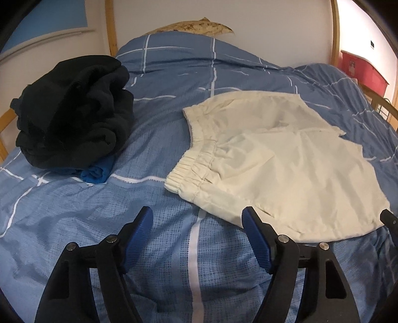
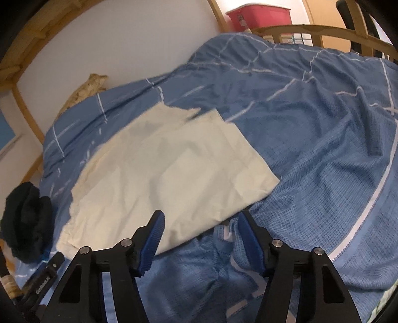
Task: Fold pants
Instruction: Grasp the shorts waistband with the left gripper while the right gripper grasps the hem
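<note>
A pair of cream pants (image 1: 273, 159) is laid flat on a bed covered by a blue duvet (image 1: 174, 248) with white grid lines. In the left wrist view the elastic waistband (image 1: 191, 171) is turned toward the left, and the legs are seen stacked one over the other, running off to the right. The left hand-held gripper (image 1: 197, 221) is held open just above the duvet, beside the near edge of the pants; its right finger (image 1: 256, 238) overlaps that edge in the picture, though contact cannot be confirmed. Nothing is held between its blue pads.

In the right wrist view the right hand-held gripper (image 2: 200, 223) is also seen open, with the near corner of the pants (image 2: 174, 169) lying between and just ahead of its fingers. No cloth is clamped. Part of the other gripper's body is visible at the lower left of this view.

A crumpled black garment (image 1: 74, 109) is piled on the duvet to the left of the pants, well apart from them, with a bright blue item (image 1: 97, 172) tucked under it. A red bin (image 2: 258, 15) is seen beyond the wooden bed frame (image 2: 311, 31)
</note>
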`<move>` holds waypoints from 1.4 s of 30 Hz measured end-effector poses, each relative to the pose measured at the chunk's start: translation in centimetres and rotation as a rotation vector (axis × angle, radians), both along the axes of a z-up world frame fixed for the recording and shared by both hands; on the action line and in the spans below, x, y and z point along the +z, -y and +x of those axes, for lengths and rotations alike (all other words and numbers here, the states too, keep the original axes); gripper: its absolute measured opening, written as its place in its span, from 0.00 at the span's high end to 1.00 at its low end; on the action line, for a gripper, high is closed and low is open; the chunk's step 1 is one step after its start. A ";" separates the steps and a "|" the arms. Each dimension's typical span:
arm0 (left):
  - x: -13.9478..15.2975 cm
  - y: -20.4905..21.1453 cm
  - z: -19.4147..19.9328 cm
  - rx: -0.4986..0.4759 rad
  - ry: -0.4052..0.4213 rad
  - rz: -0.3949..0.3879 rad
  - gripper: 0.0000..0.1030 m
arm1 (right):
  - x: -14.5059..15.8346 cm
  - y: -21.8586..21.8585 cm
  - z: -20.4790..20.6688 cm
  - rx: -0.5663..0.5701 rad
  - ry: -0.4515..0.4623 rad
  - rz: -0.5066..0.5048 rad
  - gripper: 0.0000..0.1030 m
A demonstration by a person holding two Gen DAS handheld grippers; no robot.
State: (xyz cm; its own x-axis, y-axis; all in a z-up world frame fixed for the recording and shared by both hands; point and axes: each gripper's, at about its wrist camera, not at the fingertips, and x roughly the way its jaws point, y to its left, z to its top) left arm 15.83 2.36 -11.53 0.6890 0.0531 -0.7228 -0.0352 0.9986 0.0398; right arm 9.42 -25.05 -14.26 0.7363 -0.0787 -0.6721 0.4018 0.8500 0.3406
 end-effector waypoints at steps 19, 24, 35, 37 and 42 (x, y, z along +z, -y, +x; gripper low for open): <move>-1.7 0.8 2.5 -0.022 -0.055 -0.024 0.43 | -0.9 1.2 0.5 -0.057 0.006 0.049 0.49; -2.0 0.3 3.2 -0.006 -0.064 -0.077 0.62 | -1.2 1.3 1.3 -0.080 0.003 0.047 0.57; -0.7 0.5 2.0 0.001 -0.010 -0.078 0.91 | 0.4 1.2 0.8 -0.025 0.029 -0.012 0.93; -0.2 0.5 1.4 0.011 -0.004 -0.078 0.94 | 0.7 1.1 0.5 -0.014 0.038 -0.014 0.93; 1.0 0.3 -0.6 0.031 -0.003 -0.092 0.94 | 2.0 0.7 -1.1 0.009 0.058 -0.022 0.95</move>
State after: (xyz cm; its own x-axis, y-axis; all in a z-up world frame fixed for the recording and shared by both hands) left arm 15.25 2.10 -10.54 0.6857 0.0078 -0.7278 -0.0666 0.9964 -0.0521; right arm 8.28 -25.74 -12.26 0.7746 -0.0867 -0.6265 0.3746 0.8610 0.3439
